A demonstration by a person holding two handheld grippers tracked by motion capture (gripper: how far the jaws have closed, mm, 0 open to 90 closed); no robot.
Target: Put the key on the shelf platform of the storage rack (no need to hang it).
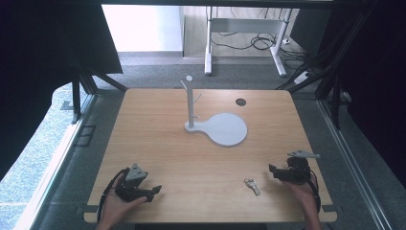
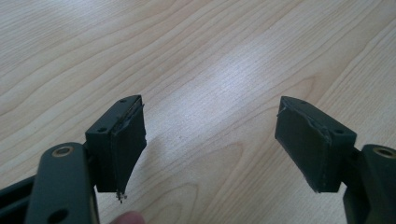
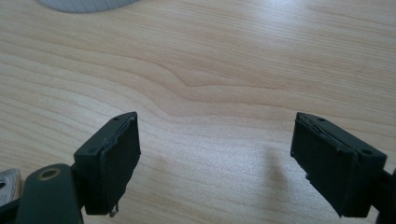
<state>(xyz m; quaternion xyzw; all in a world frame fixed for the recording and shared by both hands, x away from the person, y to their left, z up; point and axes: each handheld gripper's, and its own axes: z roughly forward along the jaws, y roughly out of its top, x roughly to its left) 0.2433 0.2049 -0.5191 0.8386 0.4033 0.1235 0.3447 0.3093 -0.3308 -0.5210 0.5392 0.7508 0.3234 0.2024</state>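
Two tools rest at the near edge of the table (image 1: 158,158), one in each hand. Left tool (image 1: 152,192): jaws spread wide, bare wood between them in the left gripper view (image 2: 210,140); a fingertip is cut off at that view's bottom edge. Right tool (image 1: 274,171): jaws likewise spread wide with nothing between them, seen in the right gripper view (image 3: 215,158).

Key (image 1: 252,185): small, metal, lying flat on the table just beside the right tool, on the side toward the left tool and slightly nearer the person; well apart from the left tool. Long axis runs diagonally, head toward the table's middle, blade toward the near right corner. Teeth too small to make out. A sliver of metal, probably the key (image 3: 8,184), is cut off at the right gripper view's lower left edge.

White stand (image 1: 218,127): upright post with pegs on a round base, mid-table, well apart from the key; its base (image 3: 86,3) is cropped at the top of the right gripper view.
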